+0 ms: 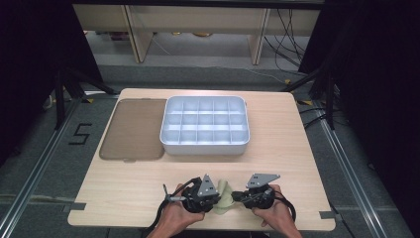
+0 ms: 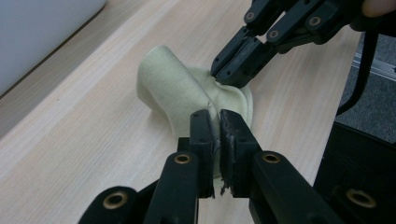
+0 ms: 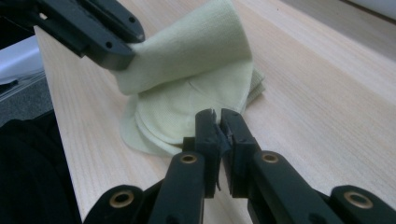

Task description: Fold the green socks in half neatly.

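Two black grippers pinch one pale yellow-green folded cloth (image 1: 225, 197) on the light wooden table (image 1: 297, 148): left gripper (image 2: 216, 122) and right gripper (image 3: 217, 120), each clamped tight on an edge.

Grey floor (image 1: 44, 163), pale desk legs (image 1: 137, 34) behind, black curtains (image 1: 29, 59) flanking.

Reaching in from the near edge with both bare forearms, hands side by side and close together. Gripping the black two-jaw left gripper (image 1: 214, 197) in the left hand (image 1: 179, 214), grey three-cornered plate tilted on top, tips pointing toward the other hand. Holding the black two-jaw right gripper (image 1: 236, 197) in the right hand (image 1: 271, 210), grey plate lying flatter, tips pointing back at the left. Keeping both pairs of jaws pressed nearly together, pinching thin pale yellow-green cloth (image 2: 187, 93) between them, tips almost meeting
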`<state>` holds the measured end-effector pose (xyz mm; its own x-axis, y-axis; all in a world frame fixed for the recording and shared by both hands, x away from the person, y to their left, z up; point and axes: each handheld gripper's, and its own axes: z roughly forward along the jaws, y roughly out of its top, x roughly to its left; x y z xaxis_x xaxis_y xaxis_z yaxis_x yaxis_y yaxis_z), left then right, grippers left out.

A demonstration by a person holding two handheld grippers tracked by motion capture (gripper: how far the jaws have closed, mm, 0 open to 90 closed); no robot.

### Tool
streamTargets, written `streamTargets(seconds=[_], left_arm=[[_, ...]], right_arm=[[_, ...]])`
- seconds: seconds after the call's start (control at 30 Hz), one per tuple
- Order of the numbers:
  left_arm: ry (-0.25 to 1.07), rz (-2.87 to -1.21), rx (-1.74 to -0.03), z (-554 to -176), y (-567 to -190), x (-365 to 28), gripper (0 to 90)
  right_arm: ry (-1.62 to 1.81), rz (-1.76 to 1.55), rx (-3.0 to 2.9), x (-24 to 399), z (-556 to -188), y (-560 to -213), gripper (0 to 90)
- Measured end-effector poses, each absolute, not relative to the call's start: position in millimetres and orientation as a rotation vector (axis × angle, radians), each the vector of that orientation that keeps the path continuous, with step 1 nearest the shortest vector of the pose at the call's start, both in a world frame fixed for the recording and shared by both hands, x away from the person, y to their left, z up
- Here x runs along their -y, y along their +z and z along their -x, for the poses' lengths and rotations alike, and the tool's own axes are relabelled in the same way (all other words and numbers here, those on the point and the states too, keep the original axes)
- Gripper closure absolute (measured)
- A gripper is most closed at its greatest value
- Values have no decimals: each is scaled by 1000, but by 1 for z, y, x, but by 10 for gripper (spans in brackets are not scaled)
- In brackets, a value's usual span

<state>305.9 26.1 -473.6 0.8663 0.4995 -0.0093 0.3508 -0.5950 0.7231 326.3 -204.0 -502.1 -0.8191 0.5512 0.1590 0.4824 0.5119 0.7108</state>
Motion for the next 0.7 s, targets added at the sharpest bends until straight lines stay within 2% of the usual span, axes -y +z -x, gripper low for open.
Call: streamTargets(seconds=[0.7], left_arm=[[262, -2373, -513, -301, -487, 7, 832]], right_arm=[[1288, -929, -2499, 223, -333, -475, 863]])
